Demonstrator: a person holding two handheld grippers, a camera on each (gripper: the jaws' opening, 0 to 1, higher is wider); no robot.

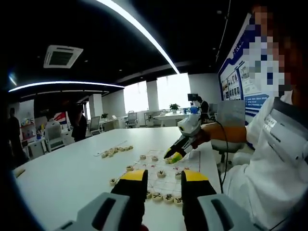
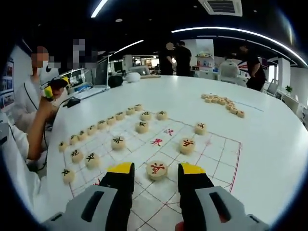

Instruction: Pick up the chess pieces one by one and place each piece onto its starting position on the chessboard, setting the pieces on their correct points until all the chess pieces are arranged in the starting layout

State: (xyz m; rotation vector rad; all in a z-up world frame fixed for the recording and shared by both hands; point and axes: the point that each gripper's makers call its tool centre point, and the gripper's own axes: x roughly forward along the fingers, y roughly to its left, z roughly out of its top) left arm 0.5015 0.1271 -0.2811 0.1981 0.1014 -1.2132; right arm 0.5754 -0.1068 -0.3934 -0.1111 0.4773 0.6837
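Note:
The chessboard (image 2: pixel 211 154) is a white sheet with red lines lying on the white table. Round cream pieces with black characters run in a row (image 2: pixel 91 129) along its left edge. My right gripper (image 2: pixel 157 169) is open low over the board, and a cream piece with a red character (image 2: pixel 157 169) lies between its yellow tips, untouched on either side. Two more red-marked pieces (image 2: pixel 187 144) sit further up the board. My left gripper (image 1: pixel 164 177) is open and empty, raised above the board's near edge (image 1: pixel 161 185). The right gripper (image 1: pixel 174 156) reaches in over the board from the right.
Several loose pieces (image 2: pixel 222 102) lie in a line on the table beyond the board, also visible from the left gripper view (image 1: pixel 115 151). The person in white (image 1: pixel 269 159) sits at the table edge. A laptop (image 2: pixel 98 77) stands at the back left. People stand far off.

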